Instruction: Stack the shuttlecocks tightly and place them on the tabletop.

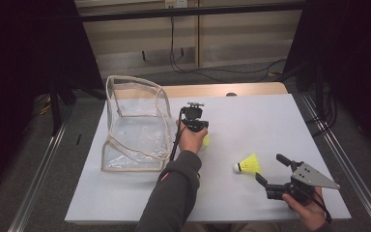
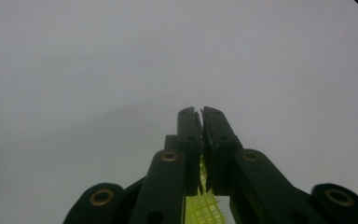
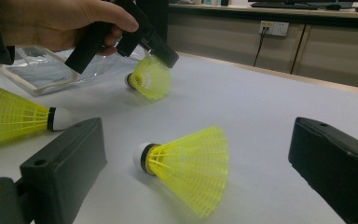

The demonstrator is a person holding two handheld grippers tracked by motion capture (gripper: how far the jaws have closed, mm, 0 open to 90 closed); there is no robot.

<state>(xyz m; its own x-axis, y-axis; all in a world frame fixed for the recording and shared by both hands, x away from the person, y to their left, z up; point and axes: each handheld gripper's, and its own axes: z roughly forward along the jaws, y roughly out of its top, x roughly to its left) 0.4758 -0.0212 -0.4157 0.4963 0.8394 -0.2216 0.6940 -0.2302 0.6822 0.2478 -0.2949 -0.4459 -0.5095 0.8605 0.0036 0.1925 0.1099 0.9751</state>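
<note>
Jaws of the left claw (image 2: 201,112) are clenched on the yellow skirt of a shuttlecock (image 3: 150,77), which it pins at the middle of the high view, just right of the clear bag (image 1: 134,125). Right claw (image 3: 200,154), at lower right, stands released, a second shuttlecock (image 3: 186,165) lying on the table (image 1: 251,116) between its jaws and a third shuttlecock (image 3: 14,114) at the left of its view.

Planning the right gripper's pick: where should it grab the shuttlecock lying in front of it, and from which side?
Likely best on the skirt of the shuttlecock, which lies on its side with the white cork toward the person's left. The right gripper is open; come from the flared end and close across the thin mesh, as the left gripper holds its shuttlecock.
</note>
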